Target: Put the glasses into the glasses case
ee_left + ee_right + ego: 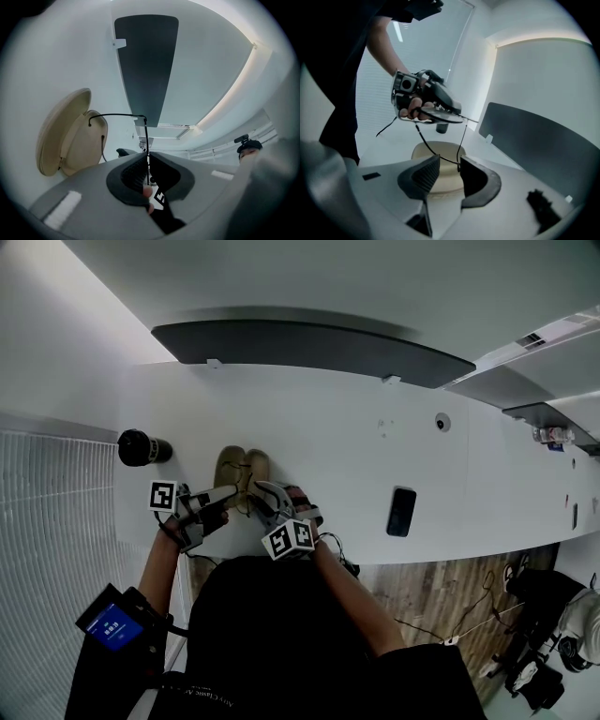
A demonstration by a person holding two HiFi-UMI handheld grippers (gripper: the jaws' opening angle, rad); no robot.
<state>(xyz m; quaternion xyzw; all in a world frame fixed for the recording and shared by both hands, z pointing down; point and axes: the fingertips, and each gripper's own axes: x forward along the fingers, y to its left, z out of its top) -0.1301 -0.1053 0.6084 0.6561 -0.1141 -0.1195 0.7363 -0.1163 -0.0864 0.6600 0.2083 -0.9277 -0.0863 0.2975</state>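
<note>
The beige glasses case (241, 471) lies open on the white table (337, 437), lid flapped back; it also shows in the left gripper view (70, 136) and below the right gripper's jaws (440, 152). Thin black wire-frame glasses (247, 491) hang just above it. My left gripper (147, 157) is shut on one thin wire of the glasses (117, 114), which loops toward the case. My right gripper (449, 161) stands open, a wire of the glasses (461, 143) passing between its fingertips close to the right jaw. The two grippers (230, 493) (265, 491) face each other over the case.
A black cylinder (142, 447) stands on the table left of the case. A dark phone (401, 511) lies to the right near the front edge. A long dark panel (309, 341) runs along the table's far side. Wooden floor (441, 592) shows past the edge.
</note>
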